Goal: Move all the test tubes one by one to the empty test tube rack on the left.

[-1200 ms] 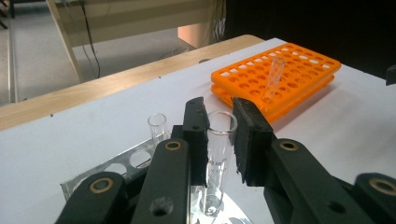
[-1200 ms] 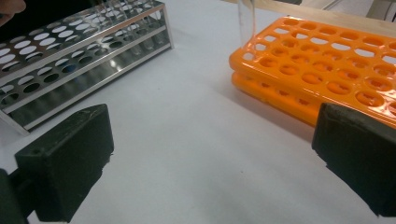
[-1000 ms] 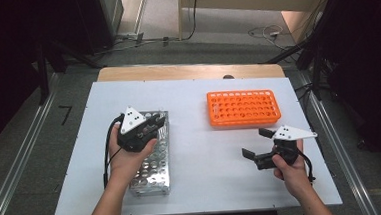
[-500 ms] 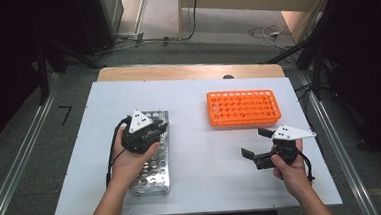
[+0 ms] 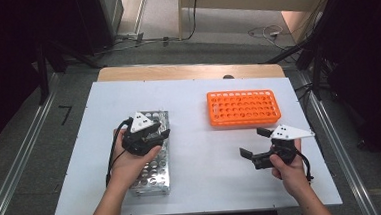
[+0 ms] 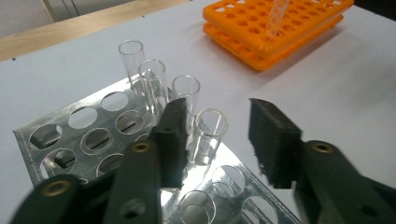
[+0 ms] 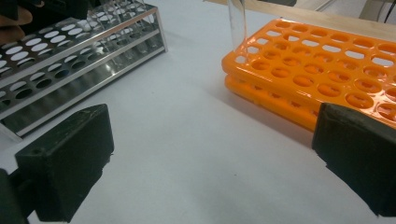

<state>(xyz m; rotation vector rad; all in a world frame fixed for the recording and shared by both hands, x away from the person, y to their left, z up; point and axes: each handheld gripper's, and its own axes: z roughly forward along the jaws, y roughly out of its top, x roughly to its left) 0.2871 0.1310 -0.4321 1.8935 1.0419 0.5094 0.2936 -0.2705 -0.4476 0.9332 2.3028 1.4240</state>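
Between my left gripper's [image 6: 224,140] just-parted black jaws, untouched, stands a short, clear, open-mouthed glass tube [image 6: 208,136] in the shiny perforated metal rack [image 6: 70,140].

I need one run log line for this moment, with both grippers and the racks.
left gripper: jaws just opening around glass tube in metal rack | right gripper: open, empty | orange rack: one tube

no readable text, labels or numbers
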